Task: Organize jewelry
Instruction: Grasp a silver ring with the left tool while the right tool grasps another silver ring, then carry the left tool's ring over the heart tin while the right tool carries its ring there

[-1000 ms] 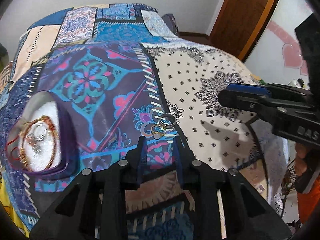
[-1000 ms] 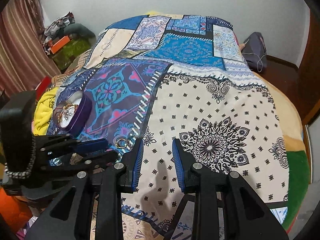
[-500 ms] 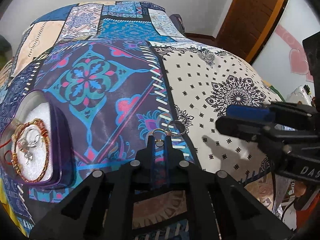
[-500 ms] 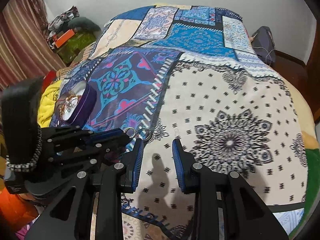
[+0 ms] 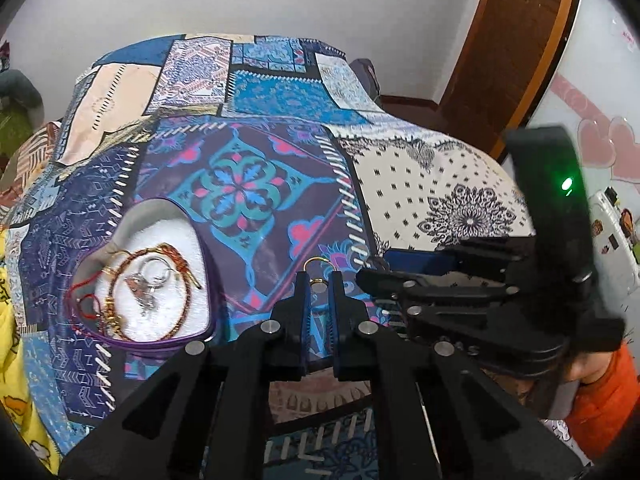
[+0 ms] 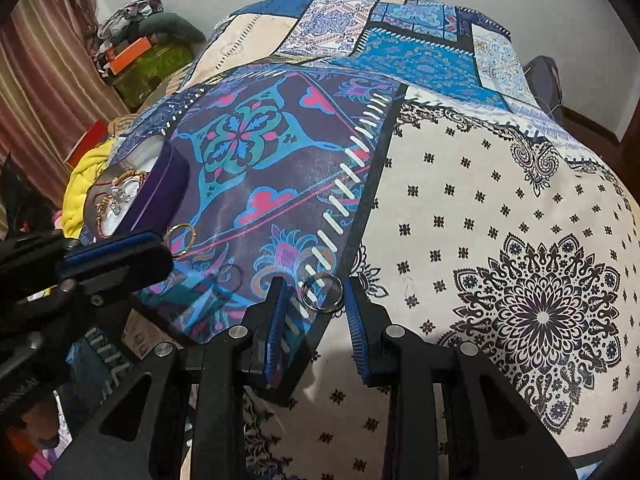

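Where it lay earlier, gold ring (image 5: pixel 319 269) now lifted.

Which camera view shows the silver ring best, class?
The right wrist view: the silver ring lies whole on the bedspread, between the open fingers of the right gripper, untouched. In the left wrist view the right gripper covers that spot, so the ring cannot be seen.
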Motion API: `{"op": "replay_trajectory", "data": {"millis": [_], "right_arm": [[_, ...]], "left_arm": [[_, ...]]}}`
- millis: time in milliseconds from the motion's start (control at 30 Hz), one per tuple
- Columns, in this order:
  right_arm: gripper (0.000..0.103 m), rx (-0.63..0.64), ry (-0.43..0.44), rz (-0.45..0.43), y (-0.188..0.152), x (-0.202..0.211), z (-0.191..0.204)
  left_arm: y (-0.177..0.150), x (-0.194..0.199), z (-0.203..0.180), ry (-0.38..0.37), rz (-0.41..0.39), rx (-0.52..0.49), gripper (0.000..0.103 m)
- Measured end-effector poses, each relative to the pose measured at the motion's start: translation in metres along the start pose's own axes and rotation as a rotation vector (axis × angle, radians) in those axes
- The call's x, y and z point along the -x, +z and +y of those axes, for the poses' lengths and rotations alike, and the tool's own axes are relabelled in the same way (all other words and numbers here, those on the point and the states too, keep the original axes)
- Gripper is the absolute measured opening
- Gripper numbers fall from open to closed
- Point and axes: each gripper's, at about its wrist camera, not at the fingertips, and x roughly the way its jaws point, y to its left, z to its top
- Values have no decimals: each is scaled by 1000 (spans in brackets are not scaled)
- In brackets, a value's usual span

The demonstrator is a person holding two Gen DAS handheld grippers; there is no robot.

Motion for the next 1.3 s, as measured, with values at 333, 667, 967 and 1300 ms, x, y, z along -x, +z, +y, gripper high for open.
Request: {"op": "replay_trajectory", "data": {"millis": [333, 667, 967, 1300], "right_arm": [[20, 2, 18, -51, 10, 19, 11], [20, 44, 60, -161, 32, 51, 40], [20, 101, 106, -263, 52, 74, 73], [20, 147, 156, -235, 59, 52, 100]], "left_arm": [[2, 18, 10, 9, -39, 26, 7], [8, 51, 26, 45, -113, 51, 7], [15, 90, 55, 100, -203, 88, 7], [14, 111, 89, 145, -246, 134, 7]]}}
